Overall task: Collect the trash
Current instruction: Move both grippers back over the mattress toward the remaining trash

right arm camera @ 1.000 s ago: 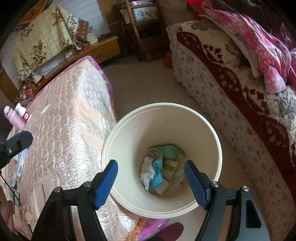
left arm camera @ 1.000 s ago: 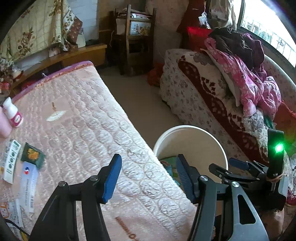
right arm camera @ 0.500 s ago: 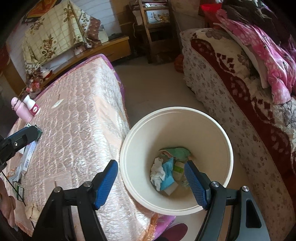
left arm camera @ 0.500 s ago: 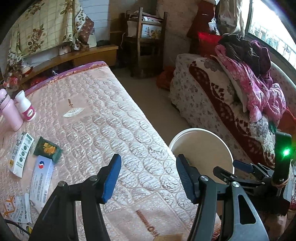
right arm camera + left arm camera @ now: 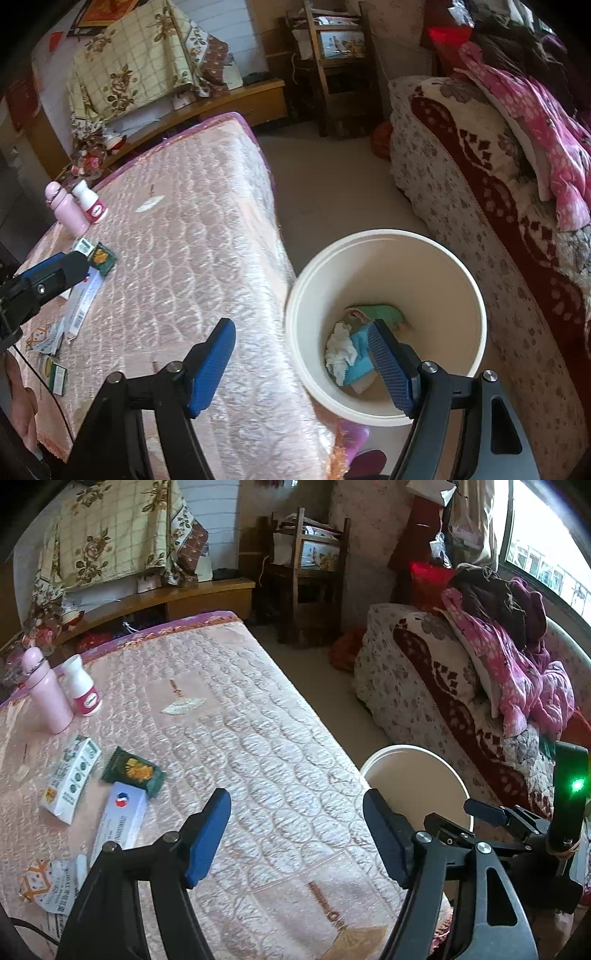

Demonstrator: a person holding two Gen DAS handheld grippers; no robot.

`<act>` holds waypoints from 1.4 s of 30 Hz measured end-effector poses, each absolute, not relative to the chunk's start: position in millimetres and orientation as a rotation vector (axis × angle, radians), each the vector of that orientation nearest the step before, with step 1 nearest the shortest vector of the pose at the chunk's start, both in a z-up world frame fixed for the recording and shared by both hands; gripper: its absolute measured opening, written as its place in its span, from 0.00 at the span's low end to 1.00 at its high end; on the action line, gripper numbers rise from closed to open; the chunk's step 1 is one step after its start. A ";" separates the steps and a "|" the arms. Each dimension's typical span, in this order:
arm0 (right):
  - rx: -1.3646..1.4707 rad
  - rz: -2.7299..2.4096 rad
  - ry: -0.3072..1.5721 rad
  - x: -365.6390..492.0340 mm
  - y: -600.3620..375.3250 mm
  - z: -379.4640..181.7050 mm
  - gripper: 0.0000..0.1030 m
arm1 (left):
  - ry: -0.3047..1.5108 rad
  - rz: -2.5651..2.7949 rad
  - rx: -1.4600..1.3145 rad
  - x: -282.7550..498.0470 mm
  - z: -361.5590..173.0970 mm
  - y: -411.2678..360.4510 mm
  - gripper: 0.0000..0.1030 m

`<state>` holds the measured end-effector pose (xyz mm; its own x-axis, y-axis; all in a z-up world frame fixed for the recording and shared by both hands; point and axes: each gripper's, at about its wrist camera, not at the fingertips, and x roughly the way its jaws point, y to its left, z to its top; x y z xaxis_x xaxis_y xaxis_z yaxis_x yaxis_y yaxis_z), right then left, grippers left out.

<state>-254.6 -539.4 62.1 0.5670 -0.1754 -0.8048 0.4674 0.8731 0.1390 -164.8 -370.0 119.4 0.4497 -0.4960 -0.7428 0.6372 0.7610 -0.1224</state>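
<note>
Two blue-padded grippers, left gripper (image 5: 295, 834) just widened, right gripper (image 5: 301, 363) wide, nothing held, printed white cardboard boxes (image 5: 70, 775) on pink quilted mattress (image 5: 258, 738), lettering unreadable, cream plastic bucket (image 5: 476, 295) beside.

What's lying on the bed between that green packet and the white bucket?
Nothing: in the left wrist view, only bare quilted bedcover stretches from the green packet to the bucket.

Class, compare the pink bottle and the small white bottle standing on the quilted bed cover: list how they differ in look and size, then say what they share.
1. The pink bottle is pink all over; the small white bottle is white with a pink-red label band.
2. The pink bottle stands taller than the white bottle.
3. The pink bottle has a rounded cap with a metallic ring; the white bottle's top is plain and white.

Both stand upright, side by side, on the bed cover.
</note>
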 end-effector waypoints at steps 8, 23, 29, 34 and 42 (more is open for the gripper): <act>0.337 -0.338 0.885 -243.3 -512.3 69.9 0.75 | 0.827 -0.638 0.179 -161.3 124.3 -334.8 0.72; 0.281 -0.197 0.896 -215.6 -439.6 76.9 0.75 | 0.909 -0.559 0.128 -153.2 101.5 -250.1 0.72; 0.251 -0.138 0.909 -203.6 -408.3 75.8 0.75 | 0.979 -0.557 0.127 -159.5 73.9 -225.1 0.72; 0.227 -0.097 0.929 -193.9 -389.1 71.8 0.75 | 1.022 -0.513 0.099 -152.7 51.4 -200.5 0.72; 0.201 -0.035 0.954 -186.6 -367.3 66.3 0.75 | 1.058 -0.463 0.080 -154.3 45.1 -135.9 0.72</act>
<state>-186.6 -367.3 66.3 0.5790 0.0589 -0.8132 0.1178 0.9809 0.1550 -154.3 -135.9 45.1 0.4043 -0.3288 -0.8535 0.4045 0.9012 -0.1555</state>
